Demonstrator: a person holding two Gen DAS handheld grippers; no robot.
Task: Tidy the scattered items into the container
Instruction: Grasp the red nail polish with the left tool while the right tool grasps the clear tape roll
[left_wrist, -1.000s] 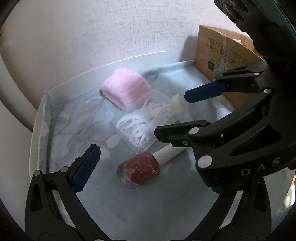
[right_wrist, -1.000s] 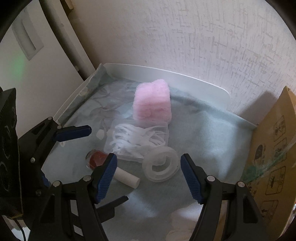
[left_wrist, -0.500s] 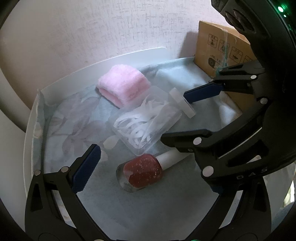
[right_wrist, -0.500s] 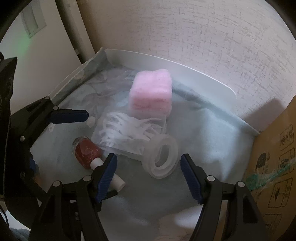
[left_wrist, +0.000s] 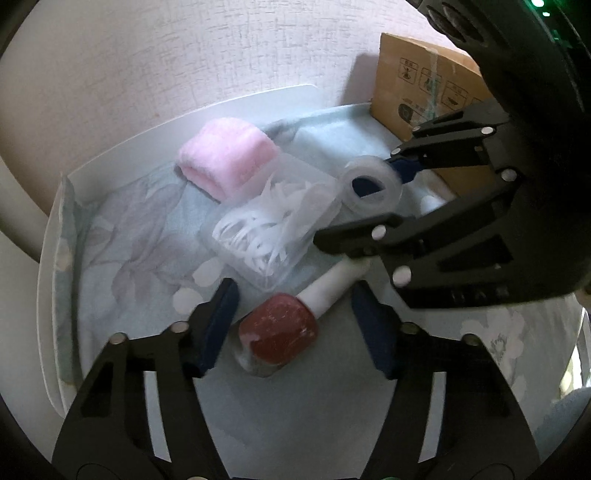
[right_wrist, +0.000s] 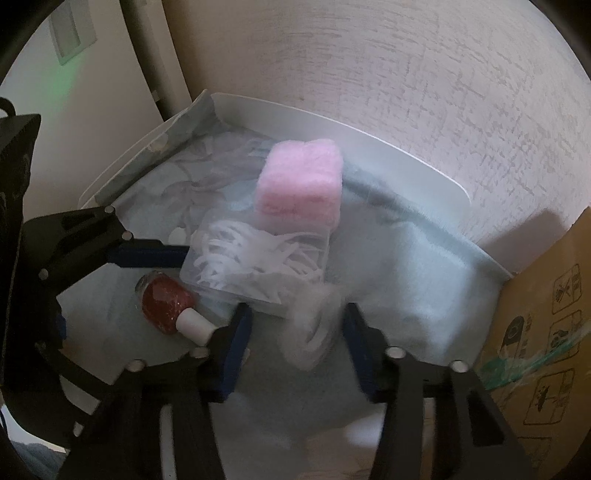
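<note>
A red nail polish bottle (left_wrist: 279, 332) with a white cap lies on the pale blue cloth, also seen in the right wrist view (right_wrist: 164, 301). My left gripper (left_wrist: 295, 328) straddles it, jaws closing, with small gaps still showing beside the pads. A clear tape roll (left_wrist: 371, 184) stands tipped on edge between the fingers of my right gripper (right_wrist: 297, 343), whose jaws are also closing. The roll is blurred (right_wrist: 314, 332), and I see no firm press on it. A clear plastic box (left_wrist: 273, 232) of white strips lies just beyond both.
A folded pink cloth (right_wrist: 301, 184) rests behind the clear box. A white tray wall (left_wrist: 236, 107) rims the blue floral cloth (left_wrist: 129, 251) at the back and left, against a textured wall. A cardboard box (right_wrist: 546, 317) stands at the right.
Both pairs of jaws have narrowed. The left fingers now flank the nail polish bottle closely. The tape roll has tipped up from lying flat and sits between the right fingers.
</note>
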